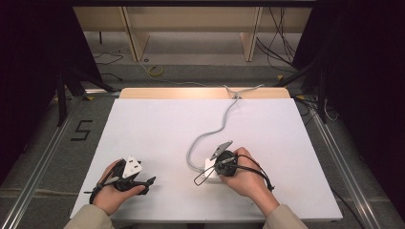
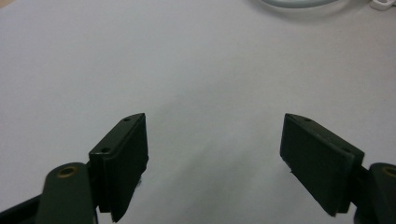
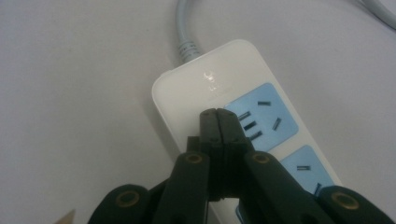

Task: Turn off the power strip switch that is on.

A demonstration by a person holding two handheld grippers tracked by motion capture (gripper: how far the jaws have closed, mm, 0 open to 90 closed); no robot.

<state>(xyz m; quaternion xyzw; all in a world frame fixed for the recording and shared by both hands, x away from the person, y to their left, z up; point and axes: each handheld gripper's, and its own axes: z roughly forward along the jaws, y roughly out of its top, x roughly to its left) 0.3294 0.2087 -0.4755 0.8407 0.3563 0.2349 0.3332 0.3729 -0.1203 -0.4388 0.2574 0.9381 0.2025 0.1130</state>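
Note:
A white power strip [image 3: 219, 79] with light-blue socket faces lies on the white table, near the front right of centre [image 1: 209, 168]. My right gripper [image 3: 218, 114] is shut, its two jaws pressed together with nothing between them. Its tips sit over the strip beside the upper socket [image 3: 261, 116]. In the high view the right gripper [image 1: 217, 167] is held by the right hand directly above the strip. My left gripper [image 2: 215, 140] is open, jaws wide apart over bare table. In the high view the left gripper [image 1: 149, 183] lies low at the front left.
The strip's grey cable [image 1: 222, 121] curves from the strip across the table top [image 1: 157, 129] to its far edge. A bit of that cable [image 2: 299, 3] lies ahead of the left gripper. Beyond the table are loose floor cables, wooden shelving and dark stands at both sides.

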